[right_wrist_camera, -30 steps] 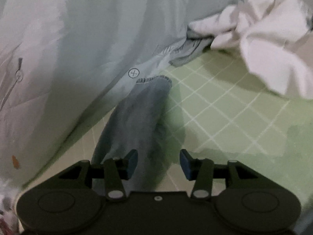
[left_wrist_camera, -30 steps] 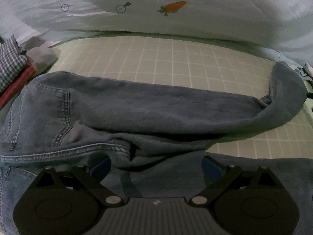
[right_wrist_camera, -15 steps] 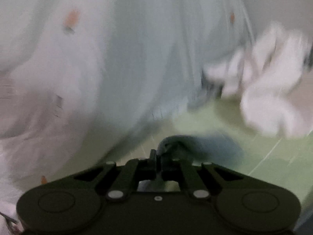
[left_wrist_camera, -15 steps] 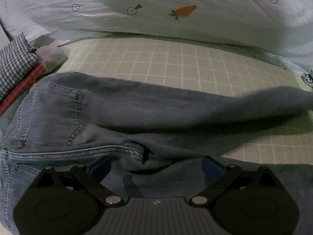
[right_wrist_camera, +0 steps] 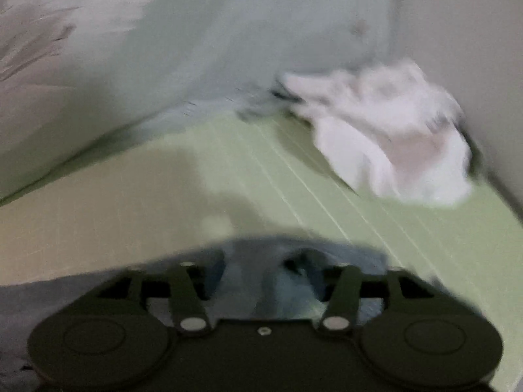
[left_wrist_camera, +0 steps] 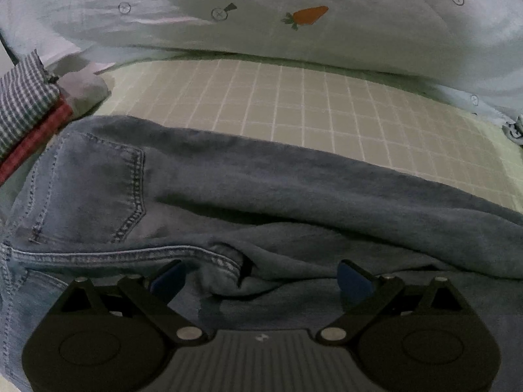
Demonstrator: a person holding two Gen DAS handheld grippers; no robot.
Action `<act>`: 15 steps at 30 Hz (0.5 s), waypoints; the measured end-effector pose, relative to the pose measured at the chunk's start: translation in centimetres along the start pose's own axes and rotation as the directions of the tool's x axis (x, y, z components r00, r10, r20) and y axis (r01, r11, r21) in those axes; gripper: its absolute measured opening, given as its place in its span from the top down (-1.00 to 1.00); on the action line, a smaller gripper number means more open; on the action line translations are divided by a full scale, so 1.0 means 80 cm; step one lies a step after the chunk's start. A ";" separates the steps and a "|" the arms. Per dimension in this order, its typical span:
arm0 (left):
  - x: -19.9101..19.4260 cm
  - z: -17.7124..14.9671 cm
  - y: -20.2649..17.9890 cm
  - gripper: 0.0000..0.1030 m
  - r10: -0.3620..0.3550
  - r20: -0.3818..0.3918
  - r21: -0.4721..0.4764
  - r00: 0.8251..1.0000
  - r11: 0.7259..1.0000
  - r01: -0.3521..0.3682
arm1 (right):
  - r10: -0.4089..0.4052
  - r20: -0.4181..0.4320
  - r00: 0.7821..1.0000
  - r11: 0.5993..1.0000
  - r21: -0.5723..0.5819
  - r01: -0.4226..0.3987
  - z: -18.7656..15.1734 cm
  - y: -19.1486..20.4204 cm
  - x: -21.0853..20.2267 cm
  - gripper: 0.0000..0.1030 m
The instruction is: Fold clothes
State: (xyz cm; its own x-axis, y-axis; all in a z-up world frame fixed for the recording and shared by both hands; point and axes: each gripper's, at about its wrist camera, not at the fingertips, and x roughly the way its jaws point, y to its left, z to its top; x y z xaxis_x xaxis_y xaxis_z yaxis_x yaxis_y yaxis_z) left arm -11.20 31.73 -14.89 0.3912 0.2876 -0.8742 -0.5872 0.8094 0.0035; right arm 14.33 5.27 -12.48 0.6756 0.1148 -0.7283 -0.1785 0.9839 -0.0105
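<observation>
A pair of blue jeans lies across the green checked sheet, back pocket up at the left, one leg stretching off to the right. My left gripper is open low over the seat seam, its blue pads wide apart and not squeezing the cloth. In the blurred right wrist view the end of a jeans leg sits bunched between the fingers of my right gripper. Its jaws are opening, and the denim lies loose between them.
Folded clothes, checked, red and grey, are stacked at the left edge. A pale carrot-print quilt banks up behind the sheet. A crumpled white garment lies at the far right beside a wall.
The right gripper closed on the jeans leg end, lifted and rolled with it, and now its jaws stand apart. In the left view the leg end swung out of sight to the right.
</observation>
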 end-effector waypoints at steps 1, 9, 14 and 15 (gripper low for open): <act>0.000 0.001 0.000 -0.91 -0.001 0.001 0.002 1.000 1.000 0.001 | 0.020 0.016 1.000 0.999 -0.030 -0.019 0.003 0.009 0.002 -0.40; 0.006 0.001 0.003 -0.91 0.022 -0.006 0.006 1.000 1.000 -0.021 | 0.173 0.086 0.981 0.949 -0.281 -0.143 0.016 0.081 0.032 -0.46; 0.015 0.005 0.004 -0.91 0.025 -0.021 0.005 0.999 1.000 -0.025 | 0.332 -0.067 0.941 0.889 -0.311 -0.336 0.018 0.101 0.075 -0.48; 0.017 0.007 0.003 -0.91 0.025 -0.018 0.011 1.000 1.000 -0.024 | 0.342 -0.110 0.933 0.885 -0.296 -0.360 0.017 0.103 0.087 -0.39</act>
State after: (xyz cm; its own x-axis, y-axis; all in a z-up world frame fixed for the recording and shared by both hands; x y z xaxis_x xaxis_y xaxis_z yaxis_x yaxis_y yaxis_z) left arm -10.39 32.58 -15.76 0.3639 0.2981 -0.8825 -0.5886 0.8078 0.0302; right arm 18.50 14.36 -16.69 0.4906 0.4290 -0.7585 -0.6128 0.7887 0.0497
